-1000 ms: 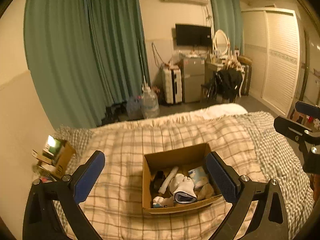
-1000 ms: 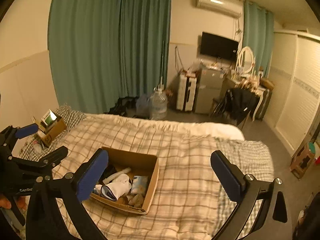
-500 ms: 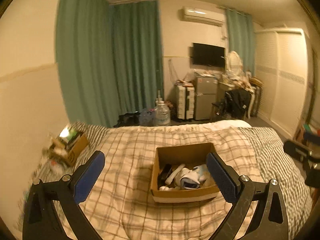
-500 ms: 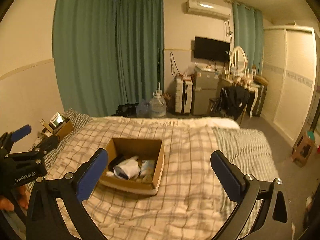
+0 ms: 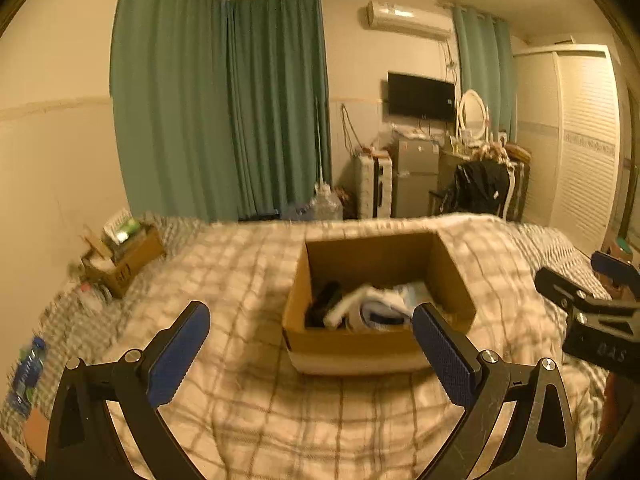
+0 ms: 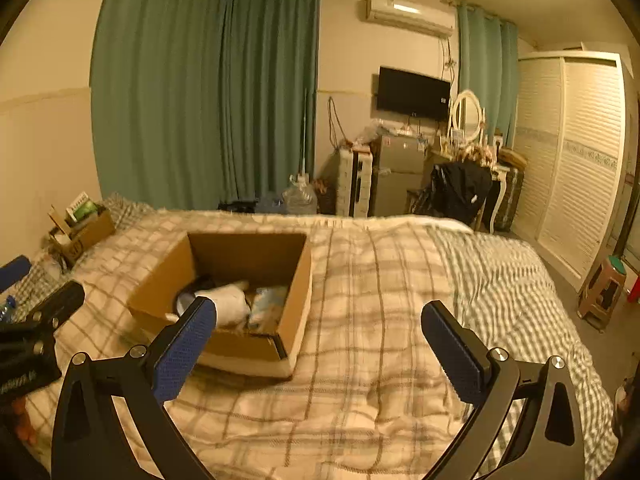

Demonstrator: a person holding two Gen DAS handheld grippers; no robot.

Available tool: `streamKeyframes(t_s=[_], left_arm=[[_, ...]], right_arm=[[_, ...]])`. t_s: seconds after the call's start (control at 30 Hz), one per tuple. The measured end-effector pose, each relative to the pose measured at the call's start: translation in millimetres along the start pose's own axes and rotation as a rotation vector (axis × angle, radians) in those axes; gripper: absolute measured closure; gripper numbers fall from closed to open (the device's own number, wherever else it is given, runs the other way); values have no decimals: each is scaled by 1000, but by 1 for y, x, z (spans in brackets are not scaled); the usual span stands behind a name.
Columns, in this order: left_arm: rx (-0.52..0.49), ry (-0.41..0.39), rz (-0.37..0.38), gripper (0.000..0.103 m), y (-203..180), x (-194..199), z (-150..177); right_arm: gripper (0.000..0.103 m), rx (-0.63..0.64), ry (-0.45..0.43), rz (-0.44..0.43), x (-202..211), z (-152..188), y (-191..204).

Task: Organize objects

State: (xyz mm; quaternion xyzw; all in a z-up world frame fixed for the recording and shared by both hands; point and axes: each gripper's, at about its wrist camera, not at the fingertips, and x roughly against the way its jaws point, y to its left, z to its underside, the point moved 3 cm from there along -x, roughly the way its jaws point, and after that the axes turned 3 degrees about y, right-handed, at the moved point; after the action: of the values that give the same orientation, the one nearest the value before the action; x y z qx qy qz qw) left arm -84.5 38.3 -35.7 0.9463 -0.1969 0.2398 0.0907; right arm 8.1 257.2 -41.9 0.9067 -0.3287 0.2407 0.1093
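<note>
Your left gripper point(image 5: 310, 346) and right gripper point(image 6: 318, 336) hover with jaws wide, empty, near the open brown cardboard box point(image 5: 356, 346) on the plaid-covered bed point(image 6: 360, 392).

Motion blur smears the cardboard box's point(image 5: 384, 308) jumbled contents point(image 5: 370, 310) beyond telling apart.

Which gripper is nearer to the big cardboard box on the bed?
Left. The left gripper faces the box directly; the right gripper is off to its right.
</note>
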Motion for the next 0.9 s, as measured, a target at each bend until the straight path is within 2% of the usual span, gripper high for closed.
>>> streamKeyframes(t_s=[0.1,0.27,0.9], left_arm=[[31,28,6,0,4,-4,14],[60,46,11,0,9,-7,19],[41,57,12,0,5,-7,20]], right_arm=[[0,-8,19,2,-9,7,-3],[0,-6,27,-7,-11,10,-1],[0,22,39,-14,-10,14,7]])
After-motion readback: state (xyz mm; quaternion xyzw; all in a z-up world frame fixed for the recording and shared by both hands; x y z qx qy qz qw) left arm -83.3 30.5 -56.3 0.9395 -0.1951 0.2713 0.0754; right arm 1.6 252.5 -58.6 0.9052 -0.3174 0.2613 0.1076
